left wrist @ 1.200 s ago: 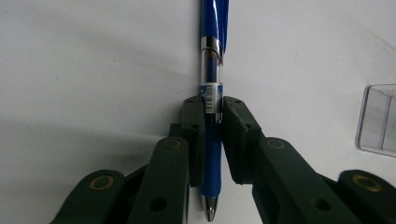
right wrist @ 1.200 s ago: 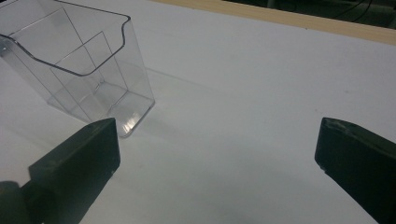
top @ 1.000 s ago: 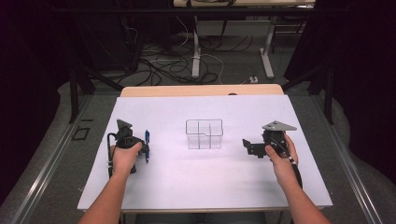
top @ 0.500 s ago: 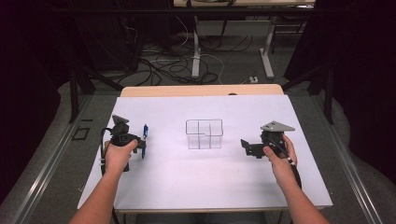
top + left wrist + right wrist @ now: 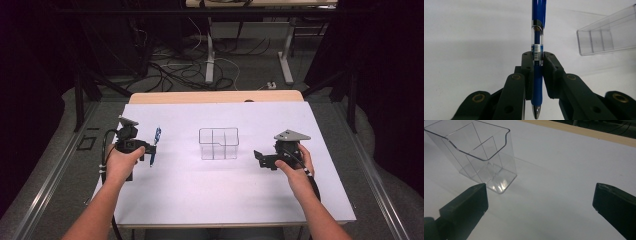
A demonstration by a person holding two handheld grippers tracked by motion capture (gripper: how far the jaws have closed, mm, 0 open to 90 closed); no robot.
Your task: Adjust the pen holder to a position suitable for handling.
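Scene: white counter [image 5: 220,200] in a dark room | left tongs [image 5: 537,72] clamped on blue pen [image 5: 538,30], left of centre in the high view | right tongs [image 5: 536,202] apart, empty | advice: keep pen upright over clear divided holder [image 5: 218,143], lower slowly, then release.

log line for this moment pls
left hand-held gripper: shut on blue pen | right hand-held gripper: open | clear organizer: empty

I see a white rectangular tabletop [image 5: 225,200] with a pale wooden strip [image 5: 215,96] along its far edge. Beyond it lies a grey floor [image 5: 240,65] strewn with tangled black and white cables [image 5: 175,70], and white metal desk legs [image 5: 210,50] stand in the dim room.
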